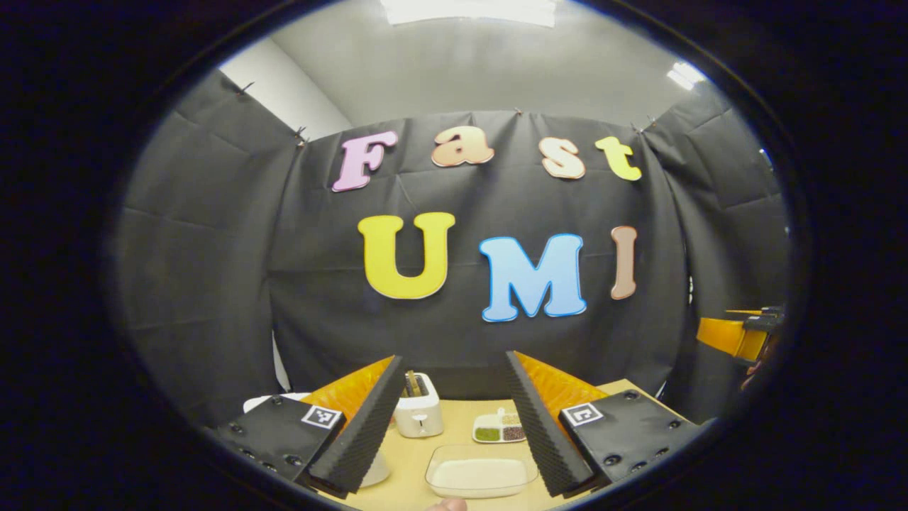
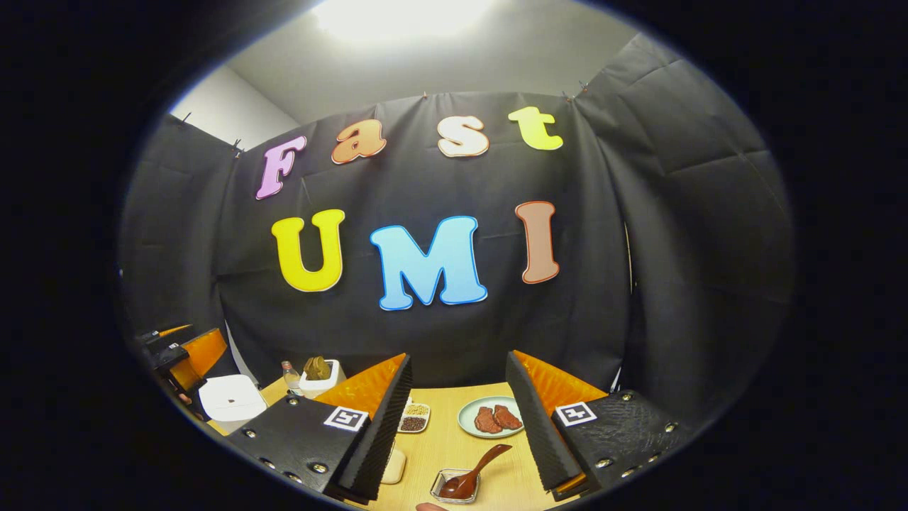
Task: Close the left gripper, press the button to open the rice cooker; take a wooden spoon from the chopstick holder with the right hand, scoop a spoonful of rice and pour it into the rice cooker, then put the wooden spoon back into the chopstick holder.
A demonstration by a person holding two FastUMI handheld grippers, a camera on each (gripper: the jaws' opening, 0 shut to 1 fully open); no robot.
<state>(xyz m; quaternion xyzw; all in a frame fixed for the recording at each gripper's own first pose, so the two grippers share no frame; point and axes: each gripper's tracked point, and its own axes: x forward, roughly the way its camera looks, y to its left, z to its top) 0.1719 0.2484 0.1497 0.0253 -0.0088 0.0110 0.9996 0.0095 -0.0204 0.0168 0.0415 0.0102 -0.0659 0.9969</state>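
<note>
White rice cooker sits closed; my left gripper and right gripper both gape empty, everything remains undone.

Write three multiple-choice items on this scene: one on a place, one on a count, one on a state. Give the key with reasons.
1. Where does the brown spoon rest?
A. on the green plate
B. in a small clear dish
C. on the toaster

2. How many pieces of meat lie on the green plate?
A. one
B. two
C. four

3. How does the left gripper stand?
A. open
B. shut on the spoon
C. shut on nothing

Key: B, its bowl sits in the clear dish; B, two reddish pieces lie side by side; A, its fingers stand wide apart with the table between.
</note>
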